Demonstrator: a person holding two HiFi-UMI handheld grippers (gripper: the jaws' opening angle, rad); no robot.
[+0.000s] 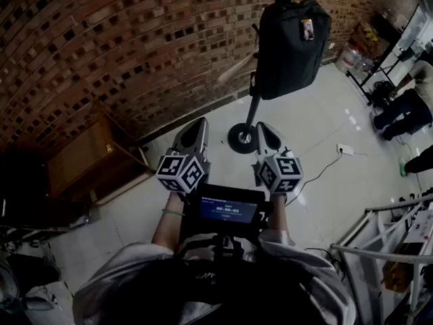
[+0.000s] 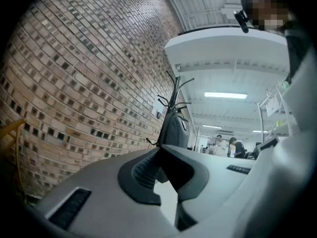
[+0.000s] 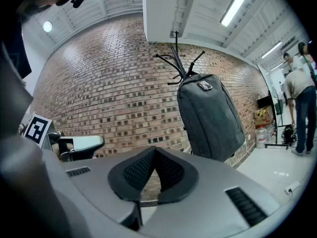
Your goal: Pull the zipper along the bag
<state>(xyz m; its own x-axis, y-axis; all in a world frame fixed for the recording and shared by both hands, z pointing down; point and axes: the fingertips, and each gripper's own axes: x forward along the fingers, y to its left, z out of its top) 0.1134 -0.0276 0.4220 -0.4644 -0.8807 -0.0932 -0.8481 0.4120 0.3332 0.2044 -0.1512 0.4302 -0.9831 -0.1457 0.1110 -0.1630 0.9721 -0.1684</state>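
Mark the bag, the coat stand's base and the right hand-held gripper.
bag (image 1: 291,46): head view, middle of its front.
coat stand's base (image 1: 241,141): head view, its round foot.
right hand-held gripper (image 3: 155,149): right gripper view, where its fingertips meet.

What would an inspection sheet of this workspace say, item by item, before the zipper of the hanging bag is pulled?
Surface: pale tiled floor; no table seen.
Job's things: dark bag hanging on a coat stand; zipper too small to tell.
Clutter: wooden cabinet by the wall; white rack at right.
Grippers: left gripper and right gripper both shut, empty, apart from the bag.
Cables: cable running to a power strip on the floor.
Surroundings: brick wall; a person beyond the bag.
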